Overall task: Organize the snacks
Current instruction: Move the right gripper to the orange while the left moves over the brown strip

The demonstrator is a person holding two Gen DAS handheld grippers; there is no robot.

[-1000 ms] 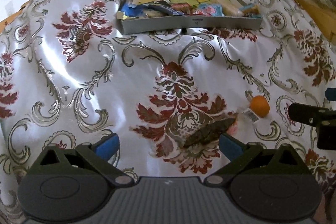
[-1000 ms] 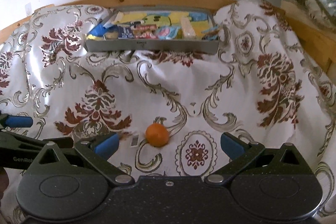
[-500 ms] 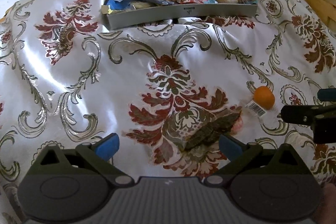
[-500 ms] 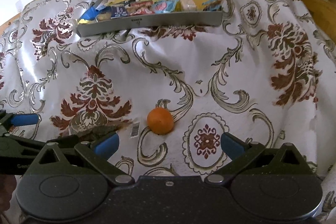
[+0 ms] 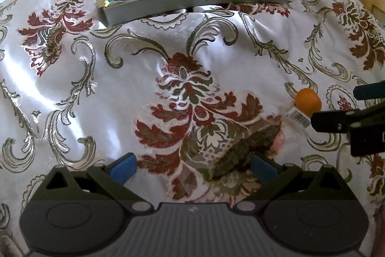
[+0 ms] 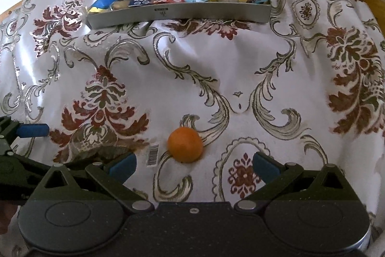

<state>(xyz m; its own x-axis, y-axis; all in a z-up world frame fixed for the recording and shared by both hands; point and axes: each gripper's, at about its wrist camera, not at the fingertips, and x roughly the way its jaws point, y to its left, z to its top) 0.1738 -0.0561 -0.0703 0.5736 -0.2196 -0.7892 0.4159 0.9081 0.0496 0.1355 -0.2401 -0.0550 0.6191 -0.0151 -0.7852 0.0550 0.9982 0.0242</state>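
Both grippers hover low over the patterned cloth (image 6: pixel 240 59), jaws spread wide and empty.

The left gripper (image 5: pixel 192 166) straddles a clear-wrapped dark snack (image 5: pixel 243 148); the right gripper (image 6: pixel 193 166) faces the orange (image 6: pixel 184 144), which rests just beside that wrapper's barcode end. The grey tray (image 6: pixel 192 12) of snack packets sits well apart at the far edge.

On the patterned cloth (image 6: pixel 240 59) there are one grey tray (image 6: pixel 182 12) at twelve o'clock holding several snack packets too crowded to count, one orange (image 6: pixel 184 144) and one clear-wrapped snack (image 5: pixel 243 148) at about six o'clock.
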